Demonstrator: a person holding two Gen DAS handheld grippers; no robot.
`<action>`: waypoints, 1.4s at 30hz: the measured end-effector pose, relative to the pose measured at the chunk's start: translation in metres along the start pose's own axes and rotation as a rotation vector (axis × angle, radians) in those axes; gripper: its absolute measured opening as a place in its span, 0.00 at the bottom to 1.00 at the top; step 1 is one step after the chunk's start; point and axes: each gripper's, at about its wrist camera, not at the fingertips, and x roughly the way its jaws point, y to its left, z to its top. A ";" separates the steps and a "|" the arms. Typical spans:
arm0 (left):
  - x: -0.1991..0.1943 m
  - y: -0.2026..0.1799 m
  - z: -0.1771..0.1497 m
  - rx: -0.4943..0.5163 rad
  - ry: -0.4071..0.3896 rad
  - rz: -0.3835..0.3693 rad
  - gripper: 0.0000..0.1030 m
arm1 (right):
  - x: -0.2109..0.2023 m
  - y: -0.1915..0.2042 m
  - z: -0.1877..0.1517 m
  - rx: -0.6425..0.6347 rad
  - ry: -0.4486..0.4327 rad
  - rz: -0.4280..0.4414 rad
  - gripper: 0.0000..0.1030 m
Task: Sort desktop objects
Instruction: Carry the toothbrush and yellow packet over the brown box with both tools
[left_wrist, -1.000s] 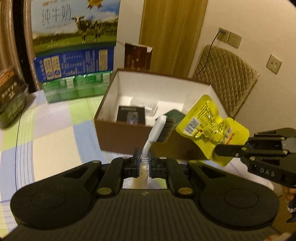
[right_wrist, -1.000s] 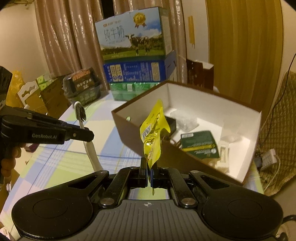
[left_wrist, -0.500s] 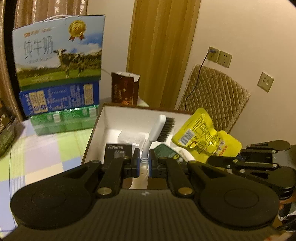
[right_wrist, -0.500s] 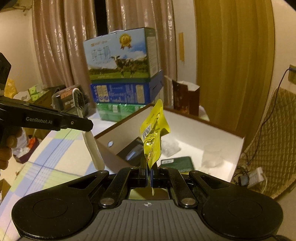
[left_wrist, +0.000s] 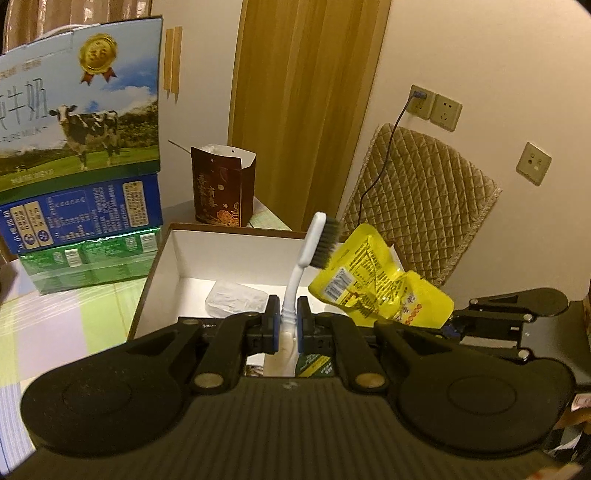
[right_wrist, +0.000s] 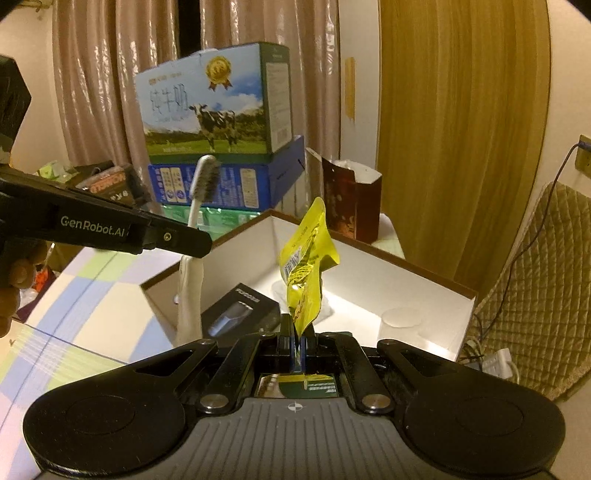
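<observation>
My left gripper (left_wrist: 287, 314) is shut on a white toothbrush (left_wrist: 308, 254), whose dark bristled head stands upright over the open brown box (left_wrist: 162, 254). My right gripper (right_wrist: 298, 338) is shut on the lower edge of a yellow snack pouch (right_wrist: 304, 273), held upright above the same box (right_wrist: 424, 273). In the left wrist view the pouch (left_wrist: 380, 288) hangs just right of the brush, with the right gripper (left_wrist: 448, 326) beside it. In the right wrist view the left gripper (right_wrist: 199, 245) and toothbrush (right_wrist: 194, 258) are at the left, over the box's near corner.
Inside the white-lined box lie a black carton (right_wrist: 240, 317), a clear plastic packet (left_wrist: 236, 301), a green packet (right_wrist: 310, 386) and a small round lid (right_wrist: 400, 317). Stacked milk cartons (left_wrist: 81, 177) and a dark red paper bag (left_wrist: 221, 192) stand behind it on the checked tablecloth (left_wrist: 62, 332). A quilted chair (left_wrist: 417, 206) stands at the right.
Both grippers have moved forward and a little up, from in front of the box to over it, carrying the toothbrush and the pouch. The box now lies beneath them.
</observation>
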 end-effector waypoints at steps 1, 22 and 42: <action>0.006 0.001 0.002 -0.004 0.005 -0.002 0.05 | 0.004 -0.004 0.001 0.005 0.006 0.001 0.00; 0.078 0.019 0.018 -0.057 0.093 0.013 0.05 | 0.066 -0.043 0.007 0.075 0.095 0.000 0.00; 0.160 0.040 -0.009 -0.101 0.288 0.080 0.14 | 0.099 -0.046 0.004 0.088 0.159 -0.010 0.00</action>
